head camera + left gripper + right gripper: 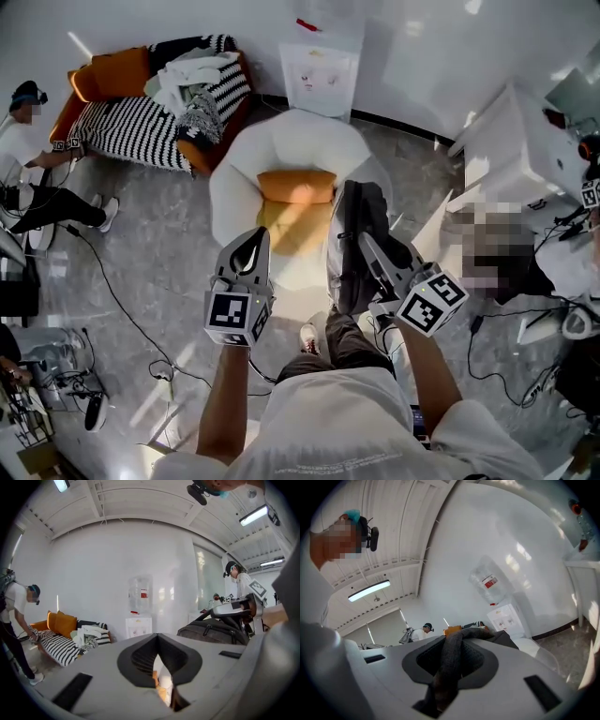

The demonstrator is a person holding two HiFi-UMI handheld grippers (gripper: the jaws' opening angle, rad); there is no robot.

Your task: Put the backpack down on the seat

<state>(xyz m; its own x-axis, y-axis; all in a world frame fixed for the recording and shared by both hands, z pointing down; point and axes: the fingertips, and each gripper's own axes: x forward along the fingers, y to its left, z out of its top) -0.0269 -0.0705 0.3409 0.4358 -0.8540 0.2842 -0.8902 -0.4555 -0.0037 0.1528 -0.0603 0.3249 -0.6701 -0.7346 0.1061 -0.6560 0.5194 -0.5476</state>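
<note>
A dark grey backpack (364,234) hangs upright at the right front edge of the white round armchair (281,141), which has an orange cushion (295,186) on its seat. My right gripper (363,238) is shut on the backpack's top strap (451,667), which runs between its pads. My left gripper (262,236) is held over the seat's front with its tips together and nothing in it. In the left gripper view the backpack (211,632) shows at the right, beyond the gripper (157,635).
A striped sofa (131,127) with orange cushions and a heap of clothes stands at the back left. A water dispenser (321,66) is behind the armchair and a white desk (511,141) is on the right. Cables (122,305) cross the floor. People stand on both sides.
</note>
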